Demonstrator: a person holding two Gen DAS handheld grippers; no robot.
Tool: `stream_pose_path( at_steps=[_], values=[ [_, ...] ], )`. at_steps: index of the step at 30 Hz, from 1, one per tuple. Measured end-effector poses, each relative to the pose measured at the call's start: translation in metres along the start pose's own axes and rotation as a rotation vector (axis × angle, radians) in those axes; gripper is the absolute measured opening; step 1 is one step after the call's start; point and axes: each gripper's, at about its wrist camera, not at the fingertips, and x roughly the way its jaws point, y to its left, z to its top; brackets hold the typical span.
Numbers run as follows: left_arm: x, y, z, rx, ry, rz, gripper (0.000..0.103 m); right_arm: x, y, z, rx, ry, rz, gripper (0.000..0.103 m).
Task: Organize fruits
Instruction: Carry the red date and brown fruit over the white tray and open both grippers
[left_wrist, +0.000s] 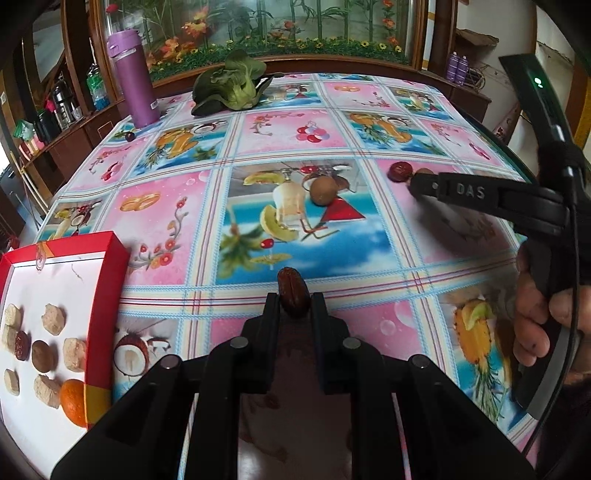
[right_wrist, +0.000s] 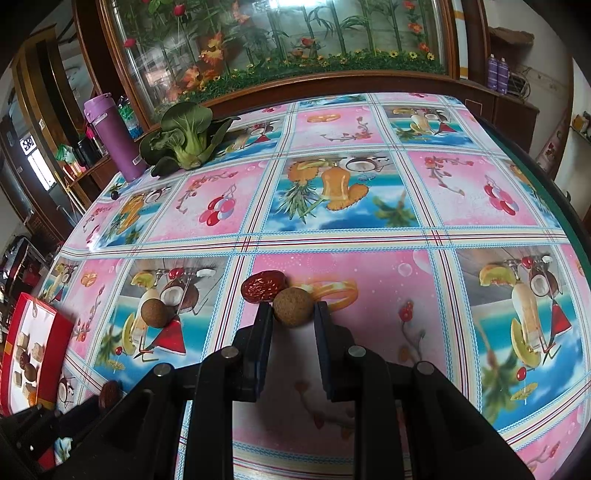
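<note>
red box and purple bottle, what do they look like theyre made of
Red box: probably glossy printed cardboard, going by its thin straight walls, folded corner and white lining. Purple bottle: looks like matte plastic or coated metal with a smooth purple lid; the pictures do not show which.

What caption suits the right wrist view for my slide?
Right gripper open around a brown round fruit, a red date beside it on the tablecloth.

My black fingers pinch a dark red date. The table wears pink and blue fruit-print squares. A tan-brown ball, a purple bottle, a red-rimmed white box.
</note>
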Motion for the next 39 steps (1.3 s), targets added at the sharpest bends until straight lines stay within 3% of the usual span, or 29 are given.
stream_pose_path(
  at_steps=[12, 21, 34, 39],
  values=[
    [-0.020, -0.011, -0.006, 0.020, -0.022, -0.021, 0.018, -0.001, -0.001, -0.001, 0.002, -0.002, -0.013, 0.022],
    [-0.054, 0.002, -0.003, -0.006, -0.092, -0.028, 0.018, -0.014, -0.017, -0.004, 0.066, -0.046, -0.062, 0.022],
    [-0.140, 0.089, -0.010, -0.146, -0.293, 0.035, 0.019, -0.066, -0.011, -0.015, 0.152, -0.250, -0.087, 0.022],
    [-0.155, 0.127, -0.023, -0.210, -0.322, 0.072, 0.019, -0.080, 0.016, -0.022, 0.161, -0.248, -0.008, 0.022]
  ],
)
